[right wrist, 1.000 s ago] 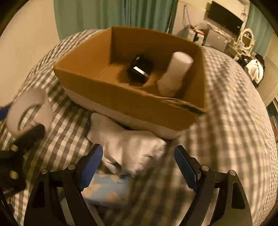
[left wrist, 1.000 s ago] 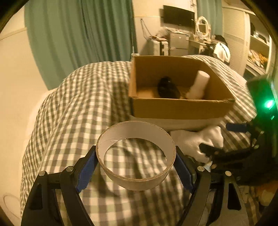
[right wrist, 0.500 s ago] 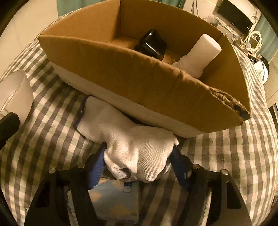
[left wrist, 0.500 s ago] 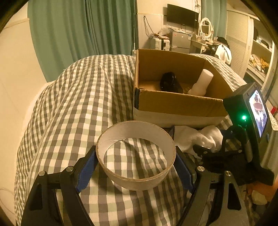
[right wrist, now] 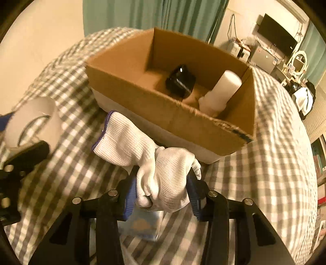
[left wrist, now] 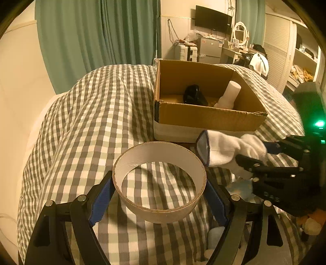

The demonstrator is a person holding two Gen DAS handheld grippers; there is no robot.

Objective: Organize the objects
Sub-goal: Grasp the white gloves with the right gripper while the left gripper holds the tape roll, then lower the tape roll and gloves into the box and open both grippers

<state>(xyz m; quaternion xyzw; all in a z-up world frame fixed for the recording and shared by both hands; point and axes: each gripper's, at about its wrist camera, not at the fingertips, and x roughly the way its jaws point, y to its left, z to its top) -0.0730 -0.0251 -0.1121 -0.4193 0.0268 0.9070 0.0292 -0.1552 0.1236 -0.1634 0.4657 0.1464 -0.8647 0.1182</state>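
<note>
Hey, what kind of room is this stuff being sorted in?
Most likely a bedroom: a bed with a checked duvet, a dressing table with an oval mirror, green curtains and a wall-mounted TV.

Black gripper frames, blue fingers (left wrist: 101, 200), silver screws.

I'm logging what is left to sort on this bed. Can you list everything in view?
box: one, brown cardboard, on the bed.
black object: one, in the box.
white bottle: one, leaning in the box.
tape ring: one, white, held in left claw.
glove: one, white knit, held in right claw, in front of the box.
blue packet: one, under the glove.
blanket: one, grey-white check.
left claw: shut on the ring.
right claw: shut on the glove.
</note>
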